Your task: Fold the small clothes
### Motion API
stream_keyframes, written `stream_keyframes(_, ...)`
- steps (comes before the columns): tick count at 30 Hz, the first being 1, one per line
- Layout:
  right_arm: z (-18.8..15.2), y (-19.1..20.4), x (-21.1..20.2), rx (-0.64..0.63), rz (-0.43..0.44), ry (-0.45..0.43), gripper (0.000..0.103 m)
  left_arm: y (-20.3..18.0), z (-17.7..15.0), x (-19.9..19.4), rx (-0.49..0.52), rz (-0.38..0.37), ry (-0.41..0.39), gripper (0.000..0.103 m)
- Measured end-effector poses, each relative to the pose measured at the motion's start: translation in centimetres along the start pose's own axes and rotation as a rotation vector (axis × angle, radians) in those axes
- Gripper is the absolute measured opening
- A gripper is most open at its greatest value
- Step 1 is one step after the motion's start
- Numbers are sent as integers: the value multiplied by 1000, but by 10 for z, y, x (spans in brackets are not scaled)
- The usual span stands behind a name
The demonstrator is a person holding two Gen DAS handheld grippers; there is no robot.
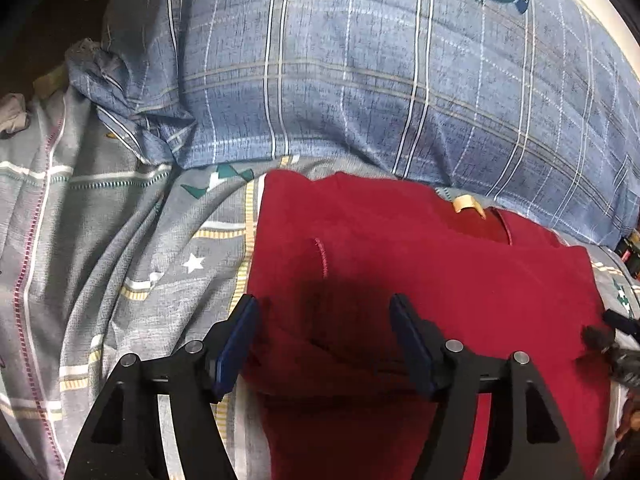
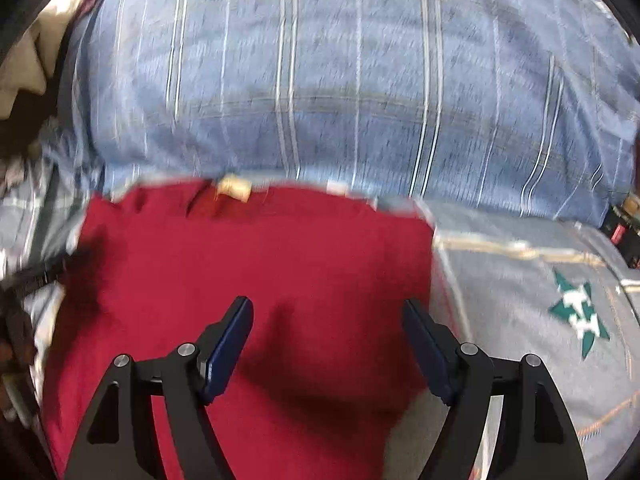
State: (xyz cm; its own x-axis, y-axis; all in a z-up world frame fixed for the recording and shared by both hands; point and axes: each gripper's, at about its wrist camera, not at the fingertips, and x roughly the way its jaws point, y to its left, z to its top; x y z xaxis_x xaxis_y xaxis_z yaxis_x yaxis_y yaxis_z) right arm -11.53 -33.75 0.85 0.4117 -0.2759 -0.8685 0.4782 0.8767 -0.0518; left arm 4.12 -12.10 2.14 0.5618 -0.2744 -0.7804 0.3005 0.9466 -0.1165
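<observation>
A small red garment [image 1: 420, 264] lies flat on the grey patterned bedsheet [image 1: 120, 240], with a cream neck tag [image 1: 466, 203] at its far edge and a sleeve hem [image 1: 322, 258] folded onto it. My left gripper [image 1: 322, 308] is open and empty over the garment's left part. In the right wrist view the same red garment [image 2: 256, 256] fills the middle, blurred, with its cream neck tag [image 2: 234, 189] at the far edge. My right gripper [image 2: 328, 312] is open and empty over the garment's right edge. The right gripper's tip shows at the right edge of the left wrist view [image 1: 612, 340].
A large blue plaid pillow [image 1: 360, 72] lies right behind the garment and also shows in the right wrist view [image 2: 340, 80]. The sheet [image 2: 540, 300] with a green star print extends to the right. A dark object with red [image 2: 624, 236] sits at the far right.
</observation>
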Motion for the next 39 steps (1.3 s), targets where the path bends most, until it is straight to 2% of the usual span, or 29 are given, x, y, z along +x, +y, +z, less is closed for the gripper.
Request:
stream_keyframes(2,-5,4,15,-39,-40,42,78,0,0,7,-2,19,24,67)
stream_keyframes(4,-3,7,13,-48,-51,28,79,0,1,11,-6,25,37,67)
stream_keyframes(6,2,7,8,-31,-11,22,79,0,4,14,-11,26,37,68)
stream_keyframes(9,5,1,-5,11,39,-32,79,1,6,18,-19,39,46,71)
stream_keyframes(12,6,-2,-4,12,3,-38,80,2,6,24,-32,40,65,72)
stream_keyframes(14,5,-6,11,18,-36,9,80,1,6,26,-28,44,61,72)
stream_keyframes(16,5,-7,21,27,-41,32,81,1,7,25,-25,45,62,72)
stream_keyframes(22,5,-10,1,76,5,-2,82,8,9,20,-47,34,45,71)
stream_keyframes(27,3,2,8,19,-12,12,82,6,8,30,-44,58,71,73)
stream_keyframes(31,3,8,16,-9,-39,27,83,0,9,30,-18,84,59,74)
stream_keyframes(39,6,7,-6,1,6,-31,82,-1,5,27,-5,88,49,73)
